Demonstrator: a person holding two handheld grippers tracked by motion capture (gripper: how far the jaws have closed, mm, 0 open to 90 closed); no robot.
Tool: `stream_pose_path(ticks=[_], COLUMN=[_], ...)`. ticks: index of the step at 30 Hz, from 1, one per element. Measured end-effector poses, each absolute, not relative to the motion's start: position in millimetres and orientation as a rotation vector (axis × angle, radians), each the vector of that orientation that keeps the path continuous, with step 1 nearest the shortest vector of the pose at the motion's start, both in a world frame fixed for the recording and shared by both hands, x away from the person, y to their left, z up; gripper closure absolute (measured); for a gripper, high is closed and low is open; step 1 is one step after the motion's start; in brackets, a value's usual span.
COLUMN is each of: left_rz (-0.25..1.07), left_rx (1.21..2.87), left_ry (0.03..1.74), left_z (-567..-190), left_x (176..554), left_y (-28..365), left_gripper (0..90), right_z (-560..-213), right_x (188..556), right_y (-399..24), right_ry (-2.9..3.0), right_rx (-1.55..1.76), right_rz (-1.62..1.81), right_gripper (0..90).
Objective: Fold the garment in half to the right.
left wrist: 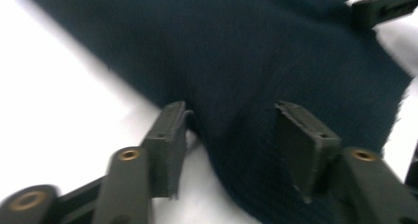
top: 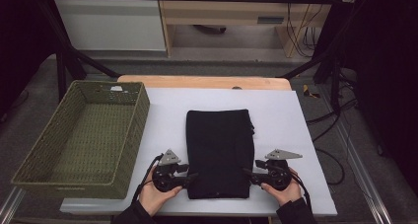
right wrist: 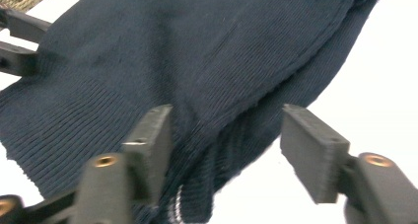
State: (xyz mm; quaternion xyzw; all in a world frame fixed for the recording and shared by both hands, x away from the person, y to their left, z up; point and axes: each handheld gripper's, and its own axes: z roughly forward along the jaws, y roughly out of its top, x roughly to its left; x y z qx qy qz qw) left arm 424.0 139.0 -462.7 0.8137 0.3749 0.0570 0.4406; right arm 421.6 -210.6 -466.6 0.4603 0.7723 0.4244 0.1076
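A dark navy knit garment (top: 219, 150) lies folded flat on the white table cover (top: 162, 115). My left gripper (top: 194, 175) sits at the garment's near left edge, held by a hand. In the left gripper view the garment's (left wrist: 246, 46) edge lies between the jaws of the left gripper (left wrist: 229, 115), which stand apart without pressing on it. My right gripper (top: 246, 172) sits at the near right edge. Its own view has the right gripper (right wrist: 226, 120) open, with the folded layers of the garment (right wrist: 197, 46) running between the jaws and a light stripe at the fold.
A woven green basket (top: 125, 160) stands on the left of the table, nothing inside. The table's near edge runs just below both hands. Cables and dark frame legs lie on the floor to the right.
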Motion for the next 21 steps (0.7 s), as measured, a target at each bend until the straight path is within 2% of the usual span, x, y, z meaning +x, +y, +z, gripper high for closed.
stream_pose_path(ticks=[6, 13, 17, 21], left_rz=[0.167, 0.199, 0.219, 0.211], left_rx=[1.974, 1.974, 1.969, 1.958], left_ry=[0.902, 0.854, 0.852, 0.881], left_z=[-458, -448, -442, -439], left_x=[433, 443, 449, 458], left_y=[144, 145, 147, 148], left_gripper=[25.0, 7.6, 3.0, 2.4], right_z=[-468, -469, -468, -468], right_x=[423, 426, 425, 426], right_y=[-212, -217, -217, -218], right_ry=[2.237, 2.225, 2.21, 2.217], right_rx=[1.306, 1.324, 1.311, 1.306], right_rz=[1.263, 1.271, 1.271, 1.253], right_gripper=[21.4, 16.9, 12.5, 8.2])
